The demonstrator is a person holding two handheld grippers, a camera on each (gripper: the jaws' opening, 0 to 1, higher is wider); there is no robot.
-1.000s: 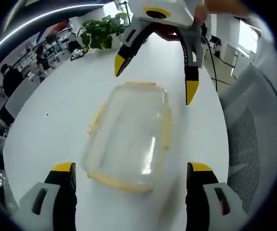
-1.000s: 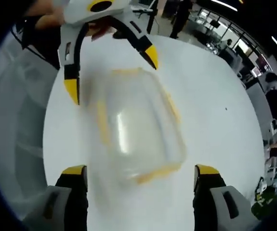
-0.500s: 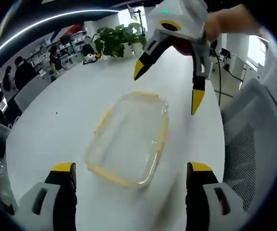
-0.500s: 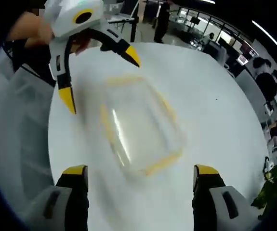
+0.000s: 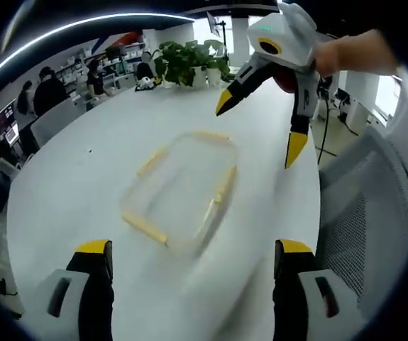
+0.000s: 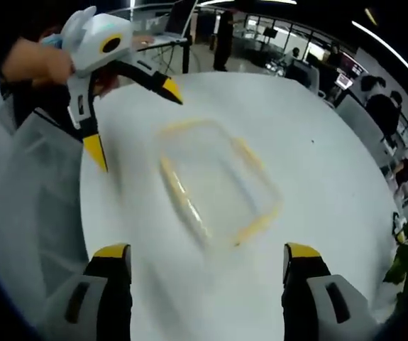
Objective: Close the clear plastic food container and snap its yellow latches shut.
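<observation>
White tabletop (image 5: 83, 185) stretches under both tongs, inside an open office with a few people seated at desks far off. Seen from the left gripper view, the left gripper (image 5: 193, 259) has its two yellow-tipped jaws spread wide apart with nothing between them, and the right gripper view shows the right gripper (image 6: 207, 263) spread wide the same way, also holding nothing. Just ahead of each pair of jaws, resting on the table, lies the clear plastic food container (image 5: 182, 192), blurred in both views, with its yellow latches (image 5: 221, 193) along the rim; whether any latch is snapped down cannot be told. From the left gripper view the right gripper appears beyond the container, held by a hand (image 5: 353, 53), its jaws open and hanging above the table past the container's far end. In the right gripper view the left gripper likewise appears beyond the container, held by a hand (image 6: 33, 60). Farther out, a potted plant (image 5: 189, 60) stands at the table's far edge, and a grey mesh chair (image 5: 370, 213) sits beside the table.
</observation>
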